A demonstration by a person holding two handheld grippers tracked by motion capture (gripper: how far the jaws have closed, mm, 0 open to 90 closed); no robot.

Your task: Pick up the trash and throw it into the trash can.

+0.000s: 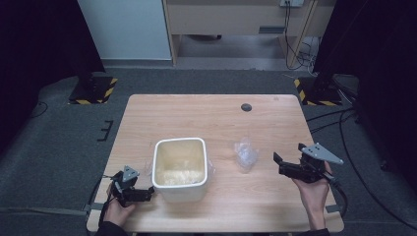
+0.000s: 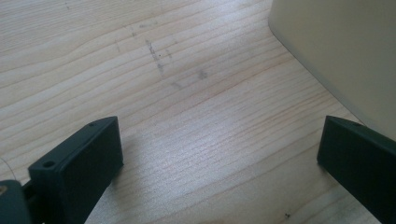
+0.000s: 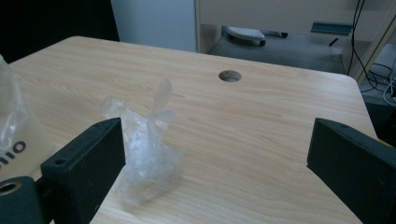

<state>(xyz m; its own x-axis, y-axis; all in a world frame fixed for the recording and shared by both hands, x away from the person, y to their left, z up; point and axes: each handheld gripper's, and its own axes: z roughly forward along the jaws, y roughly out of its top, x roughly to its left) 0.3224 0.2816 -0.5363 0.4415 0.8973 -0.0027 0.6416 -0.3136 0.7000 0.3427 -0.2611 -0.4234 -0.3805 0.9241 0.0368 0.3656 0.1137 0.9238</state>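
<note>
Two grippers sit low over a wooden table (image 1: pixel 216 118). High view: a white square tub (image 1: pixel 180 168) stands at centre front, lined with clear film. A crumpled clear plastic bag (image 1: pixel 245 155) lies at the tub's 3 o'clock, apart from it. Left gripper (image 1: pixel 147 193) at the tub's 8 o'clock, just beside its wall; right gripper (image 1: pixel 289 160) at the bag's 3 o'clock, held off it. A dark round hole (image 1: pixel 246 107) sits at the table's 12 o'clock.

Left gripper view: jaws spread wide over bare wood; the tub's cream wall (image 2: pixel 341 51) at 2 o'clock, near the right jaw; nothing between the jaws.

Right gripper view: jaws spread, empty. The bag (image 3: pixel 144 149) stands twisted to a peak just behind the left jaw. At 9 o'clock, the tub's side (image 3: pixel 18 144) carries dark lettering, cut off, unreadable.
</note>
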